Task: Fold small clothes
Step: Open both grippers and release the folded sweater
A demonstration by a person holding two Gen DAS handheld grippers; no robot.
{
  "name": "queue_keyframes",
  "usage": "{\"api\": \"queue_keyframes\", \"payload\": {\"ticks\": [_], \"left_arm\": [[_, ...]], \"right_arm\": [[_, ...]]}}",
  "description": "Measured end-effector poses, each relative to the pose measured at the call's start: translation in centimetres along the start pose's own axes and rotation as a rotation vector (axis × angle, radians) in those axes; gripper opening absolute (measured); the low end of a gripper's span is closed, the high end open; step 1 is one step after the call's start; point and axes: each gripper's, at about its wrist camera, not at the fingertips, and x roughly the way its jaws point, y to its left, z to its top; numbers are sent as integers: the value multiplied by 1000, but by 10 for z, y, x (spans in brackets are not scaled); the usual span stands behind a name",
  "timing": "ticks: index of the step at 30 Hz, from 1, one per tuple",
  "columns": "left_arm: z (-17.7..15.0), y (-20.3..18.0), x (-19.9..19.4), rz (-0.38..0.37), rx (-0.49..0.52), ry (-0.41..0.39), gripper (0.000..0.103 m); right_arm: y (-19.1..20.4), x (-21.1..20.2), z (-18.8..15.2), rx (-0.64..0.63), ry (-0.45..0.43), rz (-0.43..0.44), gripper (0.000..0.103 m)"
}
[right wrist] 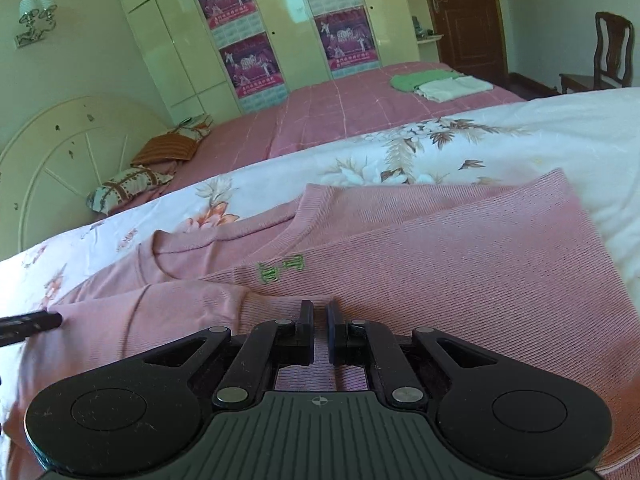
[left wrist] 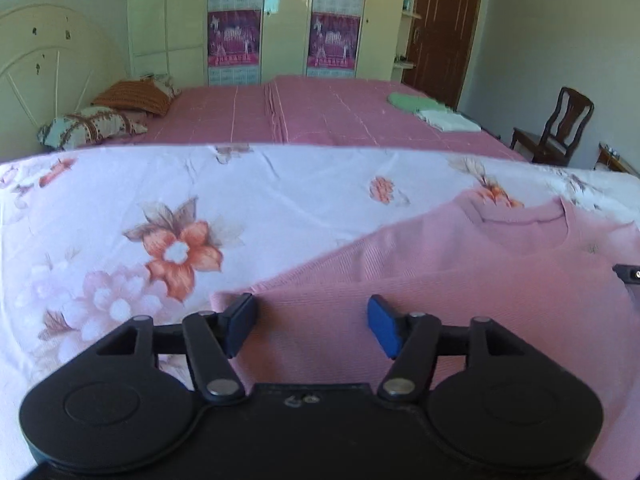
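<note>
Pink sweater [left wrist: 460, 320] lies under the parted left gripper [left wrist: 312, 326].

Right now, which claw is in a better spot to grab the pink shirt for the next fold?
Probably the left claw: it is open, right over the folded edge of the pink shirt. The right claw is nearly shut over the shirt's middle, with no edge between its pads.

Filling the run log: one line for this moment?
left gripper: open, empty | right gripper: shut | pink sweater: partly folded on floral sheet
</note>
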Motion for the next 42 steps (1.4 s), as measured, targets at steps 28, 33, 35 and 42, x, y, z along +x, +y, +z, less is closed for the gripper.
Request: {"api": "queue_keyframes", "payload": {"ticks": [28,33,35,42], "left_arm": [[-35,-46,-52,99,67,-108,72],[-50,-96,-72,15,91,-127,75],[-60,-106,-64,20,103,-87,75],[-78,-105,-55,61,87,-50,78]], "right_arm": [[32,-9,-8,-173,-24,-111,43],[42,-47,-19,-230,-45,4,44],[43,-54,-29,-235,-39,-32,44],[12,-53,-51,-61,28,20,42]]}}
